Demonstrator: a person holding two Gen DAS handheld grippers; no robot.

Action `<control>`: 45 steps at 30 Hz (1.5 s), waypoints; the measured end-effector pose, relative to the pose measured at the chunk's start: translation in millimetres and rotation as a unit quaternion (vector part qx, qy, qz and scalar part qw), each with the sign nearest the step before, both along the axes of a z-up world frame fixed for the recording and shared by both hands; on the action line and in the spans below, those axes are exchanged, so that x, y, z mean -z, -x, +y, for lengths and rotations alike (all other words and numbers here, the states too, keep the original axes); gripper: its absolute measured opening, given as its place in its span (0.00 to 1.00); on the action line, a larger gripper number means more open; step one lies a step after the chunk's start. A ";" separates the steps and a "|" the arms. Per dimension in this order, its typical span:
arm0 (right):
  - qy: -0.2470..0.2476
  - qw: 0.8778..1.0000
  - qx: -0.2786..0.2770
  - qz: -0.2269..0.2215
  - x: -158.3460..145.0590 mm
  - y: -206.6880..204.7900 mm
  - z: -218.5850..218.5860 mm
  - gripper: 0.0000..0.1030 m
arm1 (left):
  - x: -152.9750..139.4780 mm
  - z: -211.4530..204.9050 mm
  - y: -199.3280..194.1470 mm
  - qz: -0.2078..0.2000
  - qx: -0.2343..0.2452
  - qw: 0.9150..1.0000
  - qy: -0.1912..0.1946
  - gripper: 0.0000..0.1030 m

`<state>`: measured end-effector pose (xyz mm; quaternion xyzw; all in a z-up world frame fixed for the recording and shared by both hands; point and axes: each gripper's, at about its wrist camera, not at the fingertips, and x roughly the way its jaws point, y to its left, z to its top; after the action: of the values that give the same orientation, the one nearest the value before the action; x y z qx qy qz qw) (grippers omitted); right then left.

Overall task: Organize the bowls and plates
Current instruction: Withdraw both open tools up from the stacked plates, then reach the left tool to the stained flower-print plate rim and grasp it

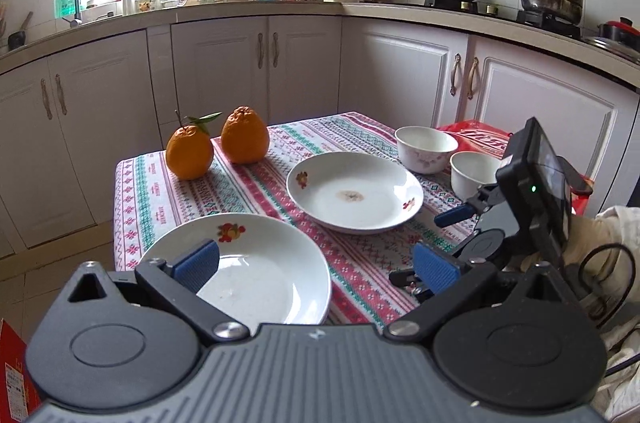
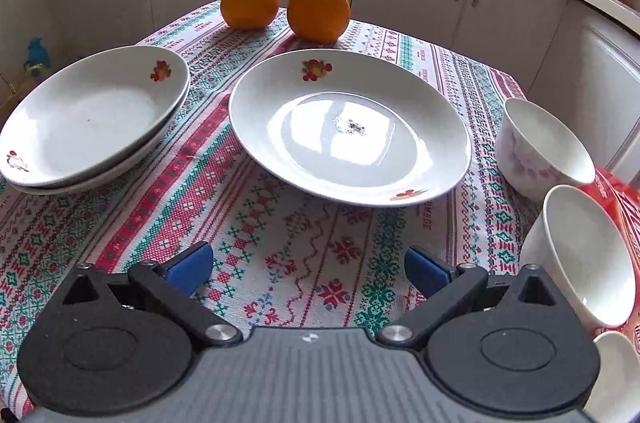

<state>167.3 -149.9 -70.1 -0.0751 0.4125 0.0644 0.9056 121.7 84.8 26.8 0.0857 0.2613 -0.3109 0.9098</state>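
Note:
A stack of two white flower-print plates (image 2: 92, 119) sits at the table's left; it also shows near in the left wrist view (image 1: 256, 271). A single white plate (image 2: 348, 131) with a small stain lies mid-table, also seen in the left wrist view (image 1: 354, 193). Two white bowls (image 2: 540, 151) (image 2: 588, 255) stand at the right, also in the left wrist view (image 1: 426, 147) (image 1: 474, 173); a third bowl's rim (image 2: 616, 375) shows at the lower right. My left gripper (image 1: 316, 265) is open over the stack's near edge. My right gripper (image 2: 306, 269) is open and empty above the cloth, in front of the single plate; it shows in the left wrist view (image 1: 452, 243).
Two oranges (image 2: 250, 3) (image 2: 318, 9) sit at the far side of the patterned tablecloth (image 2: 280, 243). A red bag (image 2: 624, 199) lies under the bowls at the right. White kitchen cabinets (image 1: 224, 71) stand behind the table.

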 end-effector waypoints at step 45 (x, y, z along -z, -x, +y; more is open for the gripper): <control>-0.037 0.998 0.022 -0.035 10.6 -26.7 -32.5 1.00 | 54.2 -157.1 -208.8 0.122 0.084 0.979 -0.139 0.99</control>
<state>194.0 -182.4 -80.7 -0.0345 0.3795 0.0572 0.9228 330.5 -72.3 -27.4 0.1941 0.4028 -0.3552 0.8209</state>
